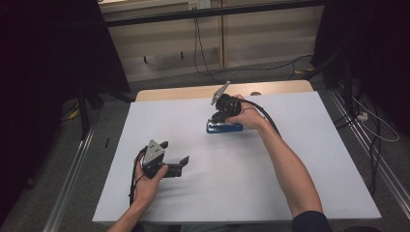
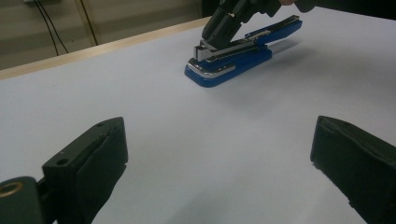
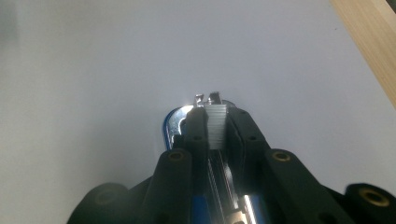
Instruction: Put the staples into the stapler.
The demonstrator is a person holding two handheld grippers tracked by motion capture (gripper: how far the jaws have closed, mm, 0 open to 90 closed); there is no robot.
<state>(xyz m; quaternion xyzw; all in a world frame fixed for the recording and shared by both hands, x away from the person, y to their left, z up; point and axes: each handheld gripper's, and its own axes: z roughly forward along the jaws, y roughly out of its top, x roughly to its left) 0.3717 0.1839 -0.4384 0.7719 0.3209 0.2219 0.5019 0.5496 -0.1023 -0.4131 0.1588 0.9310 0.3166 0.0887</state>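
Here, my right gripper (image 1: 217, 116) is clamped on the staples in the blue stapler (image 1: 225, 127); my left gripper (image 1: 175, 159) rests idle.

The broad white table top (image 1: 290, 159) carries everything, with a strip of pale wood (image 1: 193, 92) along its far edge at twelve o'clock. The blue plastic-and-chrome stapler lies just past the middle of the sheet, toward one o'clock, its lid swung up and the magazine bared. In the right gripper view my two black jaws are drawn nearly together on a silvery strip of staples (image 3: 215, 126) at the front of the stapler's channel, pads pressing on both sides. My left gripper sits down at seven o'clock, well apart from the stapler, jaws spread wide with nothing between them.
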